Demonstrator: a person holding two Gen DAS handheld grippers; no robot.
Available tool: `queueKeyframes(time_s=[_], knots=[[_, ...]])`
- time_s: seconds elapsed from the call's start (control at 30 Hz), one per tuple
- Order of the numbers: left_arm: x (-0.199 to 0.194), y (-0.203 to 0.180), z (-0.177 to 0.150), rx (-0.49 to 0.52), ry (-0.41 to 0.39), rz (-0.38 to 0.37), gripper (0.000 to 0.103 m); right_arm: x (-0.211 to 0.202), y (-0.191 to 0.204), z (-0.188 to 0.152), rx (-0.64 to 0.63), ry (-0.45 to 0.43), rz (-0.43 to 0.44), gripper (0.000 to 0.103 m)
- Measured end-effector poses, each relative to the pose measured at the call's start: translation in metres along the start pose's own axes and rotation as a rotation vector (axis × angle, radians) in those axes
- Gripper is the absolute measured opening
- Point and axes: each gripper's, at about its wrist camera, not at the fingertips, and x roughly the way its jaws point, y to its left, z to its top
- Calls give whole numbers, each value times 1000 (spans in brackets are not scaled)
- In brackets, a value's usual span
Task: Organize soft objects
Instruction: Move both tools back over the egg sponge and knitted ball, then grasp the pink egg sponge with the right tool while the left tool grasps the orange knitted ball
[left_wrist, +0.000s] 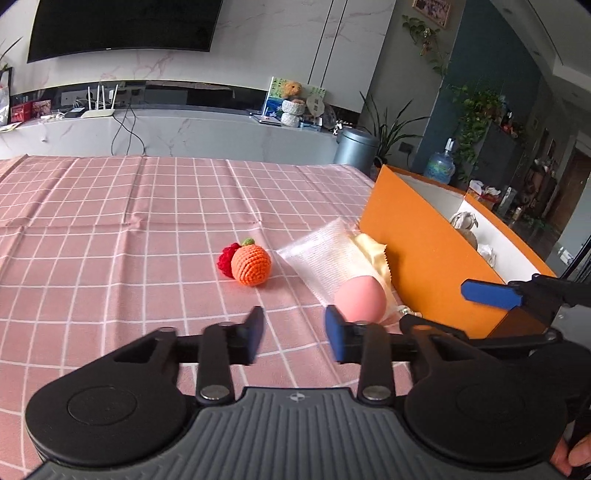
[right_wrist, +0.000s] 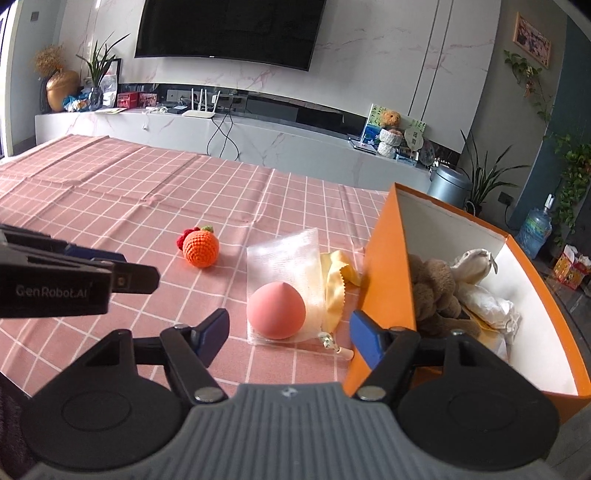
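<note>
A pink peach-shaped soft ball (right_wrist: 275, 310) lies on a white mesh pouch (right_wrist: 291, 258), with a yellow cloth (right_wrist: 334, 280) beside it. My right gripper (right_wrist: 288, 336) is open, and the ball sits just ahead of its spread jaws, untouched. My left gripper (left_wrist: 293, 332) is open and empty over the tablecloth, with the ball (left_wrist: 360, 299) just right of its right finger. A crocheted orange (left_wrist: 251, 267) leans against a red crocheted piece (left_wrist: 226, 260) further out. The orange box (right_wrist: 388, 266) on the right holds a brown plush toy (right_wrist: 436, 291) and pale soft items (right_wrist: 484, 306).
The pink checked tablecloth (left_wrist: 129, 240) covers the table. One of my right gripper's fingers (left_wrist: 487, 293) reaches in beside the orange box (left_wrist: 424, 251). One of my left gripper's fingers (right_wrist: 136, 277) shows at the left. A marble TV bench and a grey bin (left_wrist: 356, 147) stand beyond the table.
</note>
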Motion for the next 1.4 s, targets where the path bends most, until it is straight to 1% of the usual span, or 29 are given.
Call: queueKeyframes(time_s=[0.07,0.13,0.27,0.33,0.43,0.53,0.6,0.67,0.73,0.77,0.8,0.9,1.0,1.1,1.17,1.27,1.33,1.4], knots=[[5,0,2,20,13,4,47,7,1,2,-9,7,4,68],[11,4,6,16,24,16,47,15,0,6,-2,15,11,67],[25,12,15,42,34,40,54,33,3,15,-22,4,-6,68],[31,17,20,43,38,45,54,40,5,19,-27,2,0,66],[40,23,26,38,39,49,55,52,12,19,-39,17,12,65],[49,24,31,48,40,53,60,64,14,17,-33,46,7,64],[56,23,33,57,50,53,61,73,12,15,-7,71,17,60],[63,25,34,55,55,65,61,80,11,15,4,83,25,60],[69,26,35,48,54,83,63,86,10,14,13,96,37,58],[72,26,36,47,55,90,65,89,9,14,18,105,44,55],[74,26,37,47,56,92,66,91,9,13,18,109,44,49],[81,27,39,46,64,92,67,88,7,18,22,89,58,48],[87,28,41,25,70,99,67,85,6,25,22,58,78,48],[96,29,43,5,82,113,67,91,6,28,24,51,86,48],[102,29,43,7,99,133,67,96,5,29,37,61,95,48],[107,29,44,5,105,131,67,106,4,26,62,104,122,48],[109,28,44,15,105,134,63,106,4,24,73,103,128,49],[111,27,44,24,109,134,61,105,4,25,69,103,137,49]])
